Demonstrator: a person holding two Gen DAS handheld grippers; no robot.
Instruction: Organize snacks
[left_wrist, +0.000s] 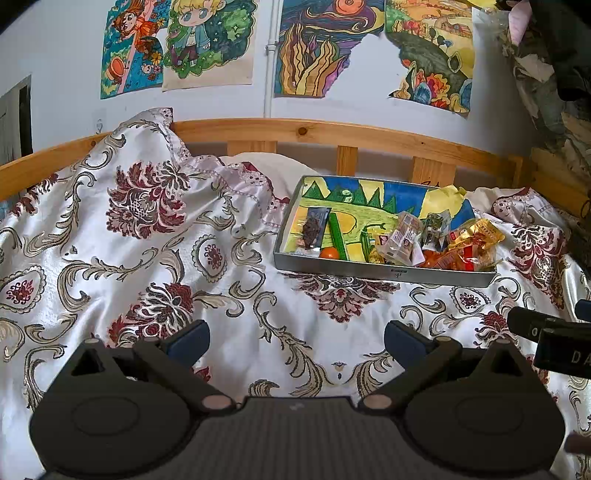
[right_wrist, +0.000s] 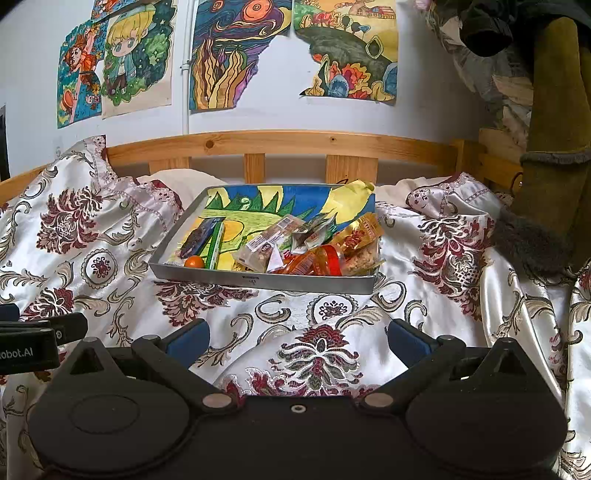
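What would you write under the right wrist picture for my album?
Open right gripper hovers over a flowery bedspread, facing a grey tray of snack packets.

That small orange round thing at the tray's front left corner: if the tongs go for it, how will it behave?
The orange ball looks round and smooth, so it would probably roll if nudged, though the tray wall and the green stick beside it should stop it. It may slip from flat pads. Whether fruit or candy, I cannot tell.
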